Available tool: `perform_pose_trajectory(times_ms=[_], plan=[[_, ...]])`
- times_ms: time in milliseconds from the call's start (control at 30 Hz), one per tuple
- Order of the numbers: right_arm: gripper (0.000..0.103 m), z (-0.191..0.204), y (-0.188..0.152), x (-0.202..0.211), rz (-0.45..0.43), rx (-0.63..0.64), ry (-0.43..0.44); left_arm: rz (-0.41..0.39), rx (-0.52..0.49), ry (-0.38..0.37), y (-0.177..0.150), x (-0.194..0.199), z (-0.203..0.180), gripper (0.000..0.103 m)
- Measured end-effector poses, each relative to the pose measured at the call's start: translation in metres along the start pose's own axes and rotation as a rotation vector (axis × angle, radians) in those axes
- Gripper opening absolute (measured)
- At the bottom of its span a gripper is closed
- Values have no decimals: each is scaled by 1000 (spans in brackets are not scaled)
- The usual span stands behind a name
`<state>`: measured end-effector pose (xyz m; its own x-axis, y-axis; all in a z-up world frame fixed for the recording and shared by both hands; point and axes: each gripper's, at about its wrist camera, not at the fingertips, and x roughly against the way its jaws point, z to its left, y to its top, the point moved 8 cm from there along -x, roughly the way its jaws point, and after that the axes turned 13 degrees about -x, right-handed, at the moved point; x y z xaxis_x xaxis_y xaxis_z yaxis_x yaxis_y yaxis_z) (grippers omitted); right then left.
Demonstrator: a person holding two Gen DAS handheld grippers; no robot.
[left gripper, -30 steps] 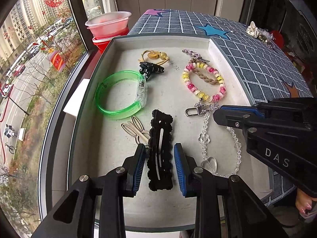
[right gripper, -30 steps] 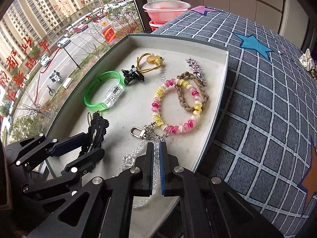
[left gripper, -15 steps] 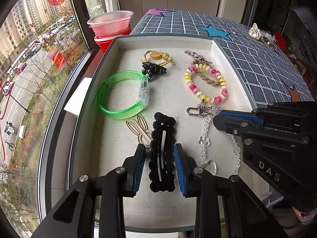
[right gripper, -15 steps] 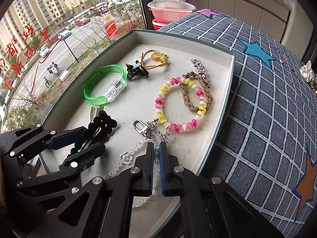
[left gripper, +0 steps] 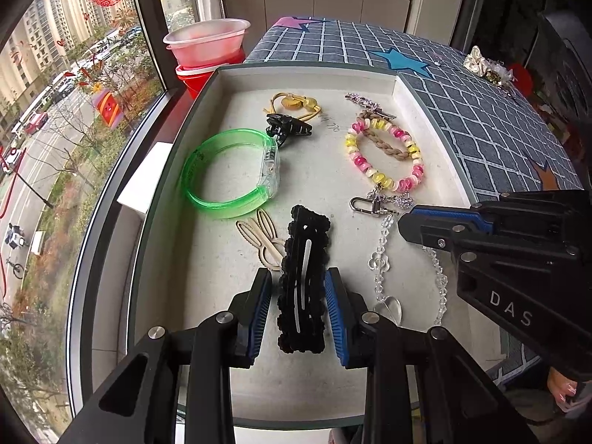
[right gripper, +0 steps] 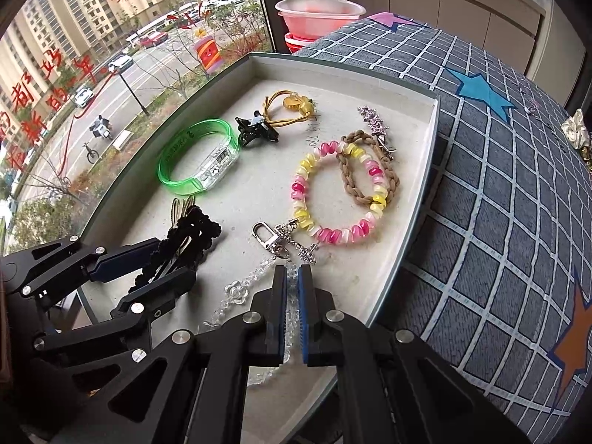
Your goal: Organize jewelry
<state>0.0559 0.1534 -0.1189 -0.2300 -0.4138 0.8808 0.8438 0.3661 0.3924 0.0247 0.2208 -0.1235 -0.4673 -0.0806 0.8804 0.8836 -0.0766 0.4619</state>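
1. In the left wrist view, low centre: left gripper (left gripper: 298, 309) w/ blue pads either side of the black scallop-edged snap hair clip (left gripper: 304, 281). Pads look to be touching the clip's edges, so it's gripped; clip lies lengthwise between them over the shallow grey-rimmed tray (left gripper: 425, 111).
2. Same view, just left of the clip: cream bunny-ear hairpins (left gripper: 261, 238), partly under it. Further up-left, translucent green plastic bangle (left gripper: 231, 172) lying flat.
3. Back of tray: small black claw clip (left gripper: 286, 127) touching a yellow elastic hair tie w/ charm (left gripper: 294, 103). Right of those, pink-and-yellow beaded bracelet (left gripper: 384, 157) w/ a brown braided cord loop (left gripper: 388, 146) lying across it, silver sparkly barrette (left gripper: 368, 105) at the top.
4. Right side: right gripper (left gripper: 409, 224) comes in from the edge, tip over the clear crystal bead chain w/ silver clasp (left gripper: 381, 259); heart pendant at the chain's near end.
5. Right wrist view now: right gripper (right gripper: 291, 286) clenched, pads nearly together, a strand of the clear bead chain (right gripper: 236, 290) pinched between them. Silver clasp just ahead of the tips, near the beaded bracelet (right gripper: 333, 192).
6. Left of frame: left gripper (right gripper: 177, 259) on the black hair clip (right gripper: 194, 229), near the tray's left wall.
7. Tray sits on a grey grid-pattern cloth w/ stars (right gripper: 499, 185); stacked pink and red plastic bowls (right gripper: 318, 14) behind it by the window.
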Motion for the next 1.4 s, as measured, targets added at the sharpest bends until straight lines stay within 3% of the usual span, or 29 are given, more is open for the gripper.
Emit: perform_pose_trajectory(times_ms=[300, 533, 667, 733, 767, 800, 1100, 1233, 1300, 1400], plan=[[7, -2, 4, 16, -26, -35, 14, 8, -14, 25, 1, 0, -1, 38], [25, -9, 6, 36, -68, -50, 9, 6, -17, 75, 2, 2, 2, 38], [27, -15, 8, 45, -88, -67, 7, 7, -9, 69, 2, 2, 4, 38], [28, -18, 8, 47, -91, -77, 6, 2, -8, 70, 2, 2, 4, 68], [29, -19, 8, 47, -92, -81, 6, -9, -5, 80, 3, 4, 5, 93], [29, -21, 8, 48, -91, -84, 7, -25, -7, 97, 4, 7, 5, 97], [29, -25, 5, 48, -85, -89, 3, -35, -22, 87, 9, 14, 2, 97], [40, -27, 4, 51, -78, -87, -14, -43, -3, 97, 9, 21, 6, 97], [41, -27, 5, 54, -82, -82, -18, -43, 11, 95, 9, 24, 9, 103], [41, -25, 5, 57, -82, -74, -27, -44, 18, 101, 8, 28, 12, 103]])
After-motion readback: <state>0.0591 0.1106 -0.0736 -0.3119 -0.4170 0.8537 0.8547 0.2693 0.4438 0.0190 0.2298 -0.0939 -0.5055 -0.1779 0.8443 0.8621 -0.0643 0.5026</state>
